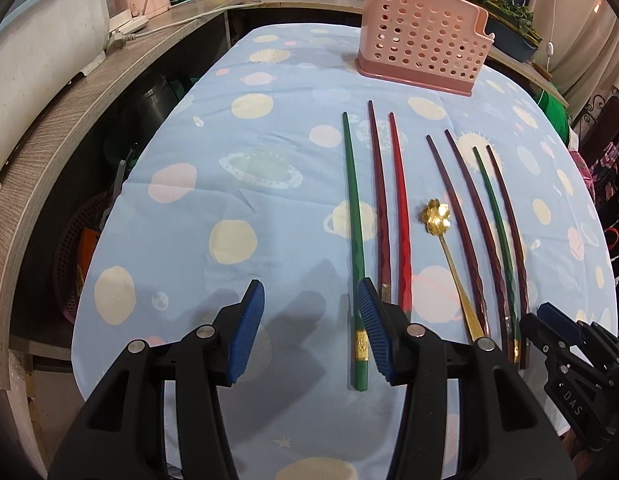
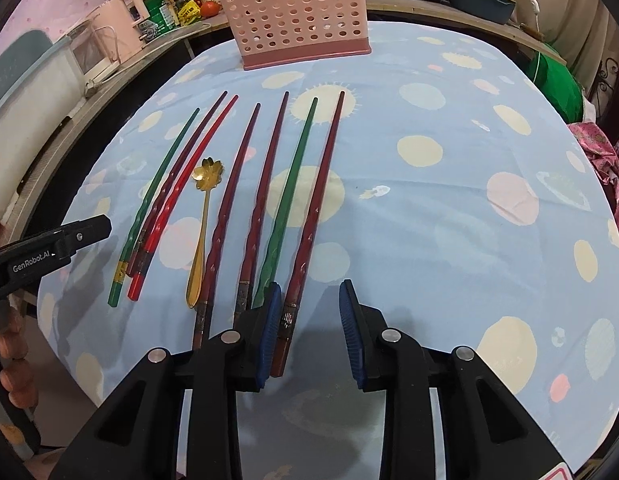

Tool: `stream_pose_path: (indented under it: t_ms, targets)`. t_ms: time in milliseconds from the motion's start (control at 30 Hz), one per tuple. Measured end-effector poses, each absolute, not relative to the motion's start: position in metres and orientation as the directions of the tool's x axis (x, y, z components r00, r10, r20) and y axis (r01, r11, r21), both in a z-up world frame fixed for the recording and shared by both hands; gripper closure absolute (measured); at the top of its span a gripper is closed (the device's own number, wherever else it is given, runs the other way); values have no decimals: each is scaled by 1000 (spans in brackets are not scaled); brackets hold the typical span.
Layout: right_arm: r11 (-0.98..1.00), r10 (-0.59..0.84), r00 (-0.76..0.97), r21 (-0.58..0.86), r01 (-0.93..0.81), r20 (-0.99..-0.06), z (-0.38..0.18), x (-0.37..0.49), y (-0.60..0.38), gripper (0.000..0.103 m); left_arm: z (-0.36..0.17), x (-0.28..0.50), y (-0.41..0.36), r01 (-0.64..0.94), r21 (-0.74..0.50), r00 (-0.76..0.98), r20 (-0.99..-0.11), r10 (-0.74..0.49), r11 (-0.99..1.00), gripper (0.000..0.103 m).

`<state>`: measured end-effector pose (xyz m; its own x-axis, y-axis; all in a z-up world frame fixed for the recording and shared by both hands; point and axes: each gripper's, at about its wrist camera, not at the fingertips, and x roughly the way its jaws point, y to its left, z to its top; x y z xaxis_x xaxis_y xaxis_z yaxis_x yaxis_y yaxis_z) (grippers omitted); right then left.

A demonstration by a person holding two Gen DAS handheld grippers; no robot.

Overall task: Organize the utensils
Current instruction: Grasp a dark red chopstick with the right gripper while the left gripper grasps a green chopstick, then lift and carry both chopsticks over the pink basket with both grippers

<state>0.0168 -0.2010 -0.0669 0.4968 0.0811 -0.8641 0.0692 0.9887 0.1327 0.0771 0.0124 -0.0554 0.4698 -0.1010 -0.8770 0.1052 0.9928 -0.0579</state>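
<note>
Several chopsticks lie in a row on the blue spotted tablecloth (image 1: 237,152): green (image 1: 354,216), dark maroon (image 1: 379,200), red (image 1: 399,208), then more maroon and green ones (image 1: 497,224). A gold flower-bowl spoon (image 1: 449,248) lies among them; it also shows in the right wrist view (image 2: 203,216). A pink perforated utensil holder (image 1: 421,32) stands upright at the far side, also seen from the right wrist (image 2: 301,16). My left gripper (image 1: 311,332) is open and empty near the green chopstick's handle end. My right gripper (image 2: 311,332) is open above the rightmost maroon chopstick (image 2: 309,220).
A wooden counter (image 1: 69,112) with appliances, jars and a tomato curves round the left and back. A green bag (image 2: 557,80) and patterned cloth sit past the right table edge. A metal pot stands behind the holder.
</note>
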Motion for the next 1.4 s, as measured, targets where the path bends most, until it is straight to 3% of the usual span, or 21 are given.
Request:
stream_pose_path:
  t_ms: [367, 833, 1067, 1167, 1400]
  targets:
    - [990, 55, 499, 114, 88, -865, -68, 11, -207, 94, -67, 59, 5, 143, -72, 422, -898, -127, 987, 57]
    - [989, 55, 502, 115, 89, -863, -69, 10, -207, 94, -79, 58, 4, 153, -54, 410, -905, -114, 987, 58]
    - [989, 55, 503, 115, 89, -863, -69, 10, -207, 94, -78, 56, 7, 156, -46, 413, -904, -107, 987, 79]
    - [990, 54, 502, 114, 89, -863, -69, 10, -207, 94, -77, 55, 7, 163, -44, 412, -905, -109, 986, 95]
    - [989, 56, 502, 118, 93, -863, -69, 9, -207, 96, -77, 55, 5, 169, -56, 407, -906, -121, 984, 96]
